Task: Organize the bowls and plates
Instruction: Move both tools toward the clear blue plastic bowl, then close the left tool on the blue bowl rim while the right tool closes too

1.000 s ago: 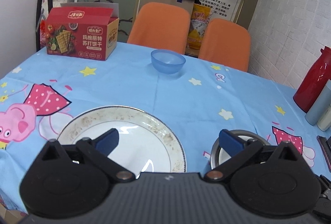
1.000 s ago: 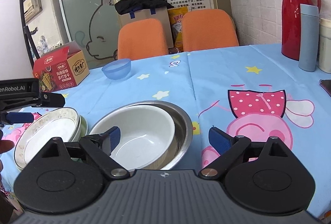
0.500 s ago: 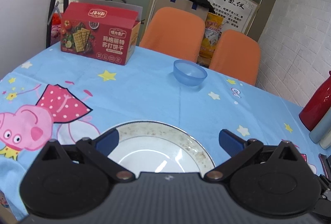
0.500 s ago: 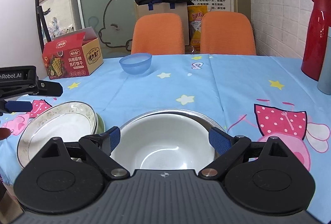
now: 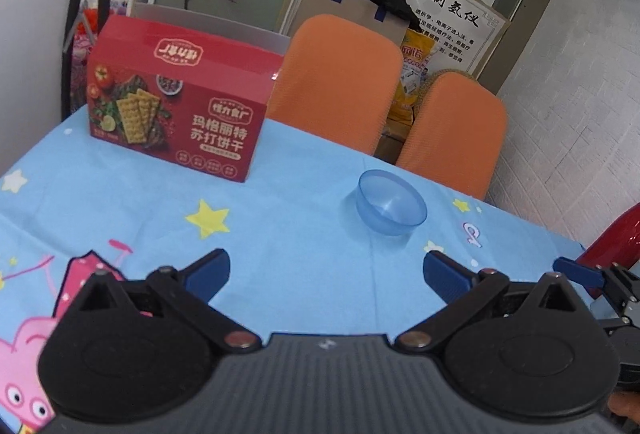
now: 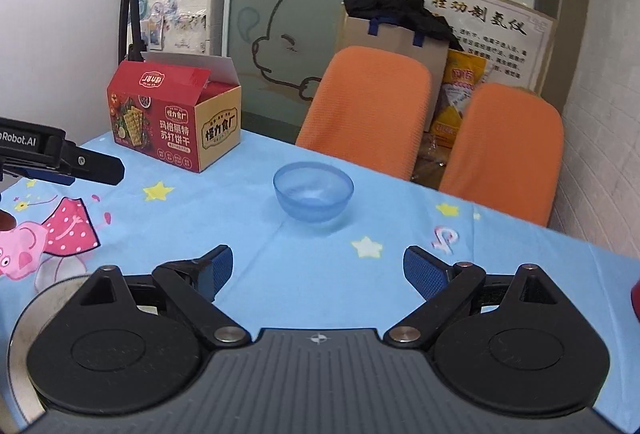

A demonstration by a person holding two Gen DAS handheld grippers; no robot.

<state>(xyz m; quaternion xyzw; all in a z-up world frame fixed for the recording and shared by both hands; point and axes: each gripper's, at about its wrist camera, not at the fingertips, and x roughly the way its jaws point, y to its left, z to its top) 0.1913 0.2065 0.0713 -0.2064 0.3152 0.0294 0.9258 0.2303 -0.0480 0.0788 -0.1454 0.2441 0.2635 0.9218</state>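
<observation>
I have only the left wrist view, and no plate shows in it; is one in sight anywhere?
Observer: Yes, the right wrist view shows a plate rim at its lower left, partly hidden behind the right gripper.
Operator: Is that gripper holding anything?
Observer: No, its jaws stand open and empty, facing the bowl.
Operator: What colour is the box's hidden side?
Observer: The box has a yellow-tan end face.
</observation>
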